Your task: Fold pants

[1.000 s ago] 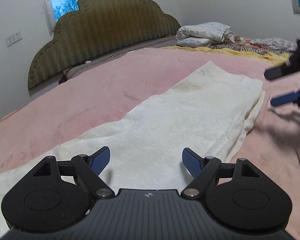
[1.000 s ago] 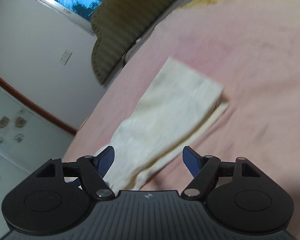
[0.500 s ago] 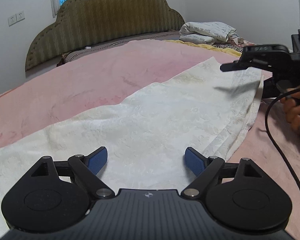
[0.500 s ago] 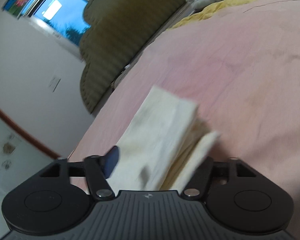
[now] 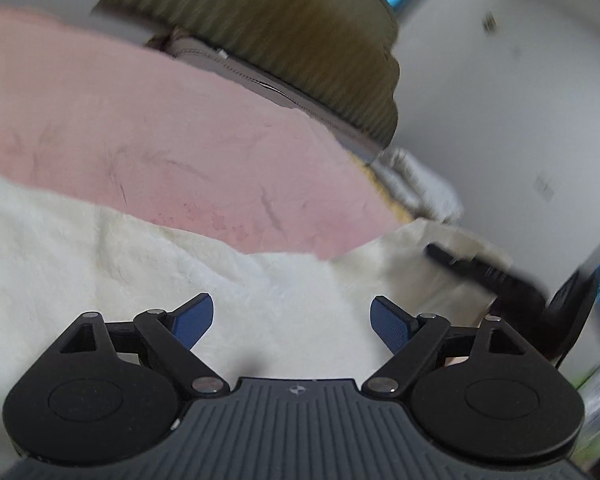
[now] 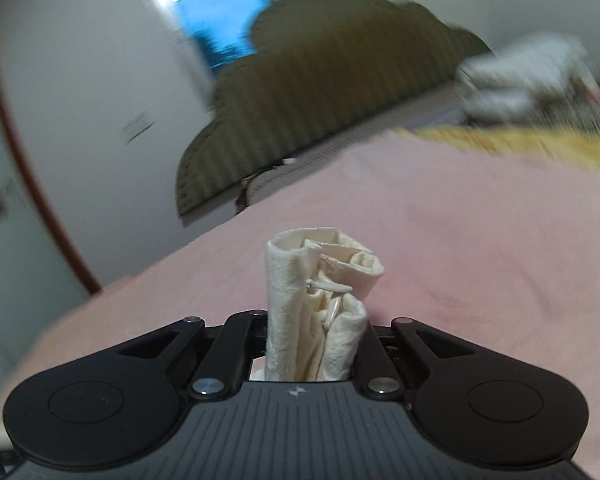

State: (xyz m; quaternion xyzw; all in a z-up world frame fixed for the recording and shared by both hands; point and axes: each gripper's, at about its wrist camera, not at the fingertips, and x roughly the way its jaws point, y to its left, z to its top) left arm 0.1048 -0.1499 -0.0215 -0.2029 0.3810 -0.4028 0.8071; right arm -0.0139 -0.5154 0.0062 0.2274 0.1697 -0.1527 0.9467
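**Right gripper clamped on the pants hem, left gripper wide and empty**

Your right gripper (image 6: 314, 344) has just been closing, and its jaws are now drawn in tight on a bunched end of the cream pants (image 6: 320, 300). The cloth stands up between them in a crumpled roll, with a small white tie or tag showing in the folds. That end is raised off the pink blanket (image 6: 480, 248), which fills the view ahead of it.

Your left gripper (image 5: 292, 320) has its jaws spread wide — they have just been opening a little further — and nothing sits between the two blue pads (image 5: 192, 318). They hang over the pants (image 5: 100, 264) without gripping them; whether they brush the cloth you cannot tell from this view. The rest of the pants lies spread flat along the near edge of the pink blanket (image 5: 160, 140), reaching across to the right, where your right gripper (image 5: 480, 272) shows as a dark blur at the far end of the cloth.

Count: one pair of pants, two grippers, one pink blanket over the bed. Beyond it stands one olive scalloped headboard (image 6: 324, 80), and toward the far right corner of the bed lie a strip of yellow bedding (image 6: 520, 140) and a pale pile of bedclothes (image 6: 520, 72) — too blurred to count apart.
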